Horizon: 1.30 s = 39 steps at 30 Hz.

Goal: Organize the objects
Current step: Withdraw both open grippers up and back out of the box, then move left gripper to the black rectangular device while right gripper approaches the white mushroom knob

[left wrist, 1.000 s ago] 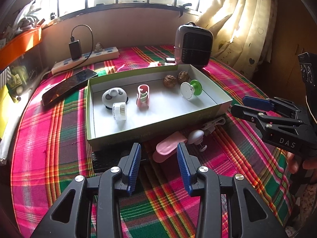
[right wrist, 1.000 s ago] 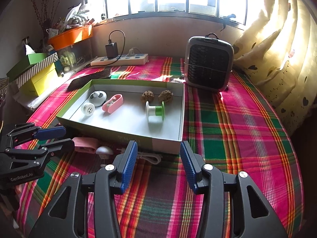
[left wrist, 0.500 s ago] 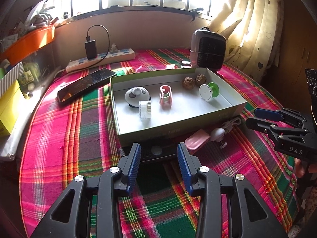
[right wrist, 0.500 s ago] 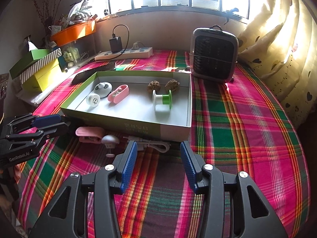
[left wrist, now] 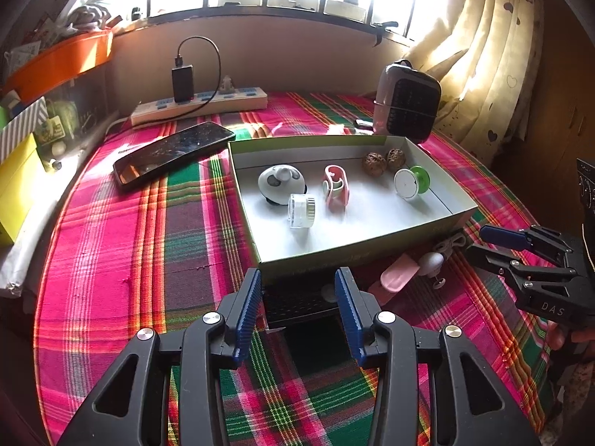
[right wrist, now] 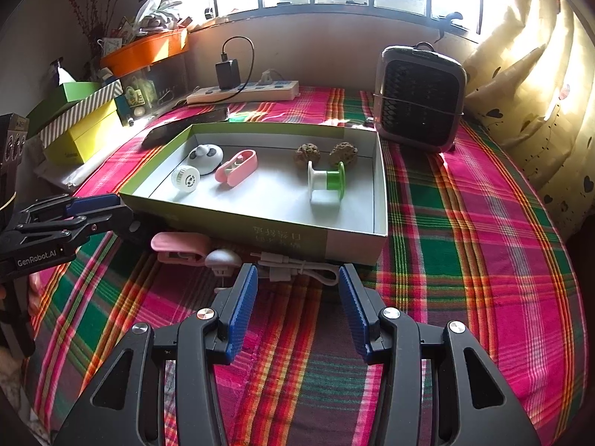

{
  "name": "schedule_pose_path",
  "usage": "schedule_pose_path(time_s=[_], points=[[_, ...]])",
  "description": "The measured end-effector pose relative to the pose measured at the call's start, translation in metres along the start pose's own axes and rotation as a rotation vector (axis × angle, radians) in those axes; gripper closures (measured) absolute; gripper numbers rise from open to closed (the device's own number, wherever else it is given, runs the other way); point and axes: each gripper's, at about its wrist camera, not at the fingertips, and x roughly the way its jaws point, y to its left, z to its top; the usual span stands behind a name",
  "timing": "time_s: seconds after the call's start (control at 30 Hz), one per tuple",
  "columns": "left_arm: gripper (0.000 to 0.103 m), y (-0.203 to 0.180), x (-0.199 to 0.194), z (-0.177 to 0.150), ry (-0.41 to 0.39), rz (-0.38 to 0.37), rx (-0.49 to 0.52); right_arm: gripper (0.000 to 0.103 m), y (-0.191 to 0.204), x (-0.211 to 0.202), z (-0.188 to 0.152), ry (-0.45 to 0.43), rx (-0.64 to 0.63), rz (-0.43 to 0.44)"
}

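A shallow green-sided box [left wrist: 357, 249] [right wrist: 282, 236] lies on the plaid cloth. It holds a panda-like gadget [left wrist: 279, 182], a white round case [left wrist: 300, 210], a pink clip [left wrist: 335, 186], two walnuts [left wrist: 383, 158] and a green spool [left wrist: 411, 182]. In front of the box lie a black device [left wrist: 297, 299], a pink clip [right wrist: 180, 245], a white plug [right wrist: 222, 259] and a white cable [right wrist: 297, 269]. My left gripper [left wrist: 297, 310] is open, just before the black device. My right gripper [right wrist: 297, 306] is open, just before the cable.
A phone [left wrist: 173, 152] lies left of the box. A power strip with a charger [left wrist: 200, 102] lies by the back wall. A small heater [right wrist: 420, 100] stands at the back right. Yellow and striped boxes [right wrist: 80, 126] sit at the left. Curtains [right wrist: 539, 93] hang at the right.
My left gripper has shifted left from the pink clip to the black device. My right gripper has pulled back slightly. Both stay open.
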Motion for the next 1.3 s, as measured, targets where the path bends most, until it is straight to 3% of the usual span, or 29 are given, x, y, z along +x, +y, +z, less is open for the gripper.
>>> schedule_pose_path(time_s=[0.27, 0.73, 1.3], points=[[0.062, 0.009, 0.008, -0.003, 0.052, -0.069, -0.067, 0.056, 0.007, 0.002, -0.001, 0.011, -0.007, 0.001], [0.062, -0.006, -0.011, -0.025, 0.084, -0.15, -0.028, 0.056, 0.011, 0.005, -0.001, 0.02, -0.008, 0.002], [0.06, -0.021, 0.001, -0.012, 0.107, -0.116, 0.137, 0.056, 0.023, 0.011, -0.005, 0.052, -0.018, 0.054]])
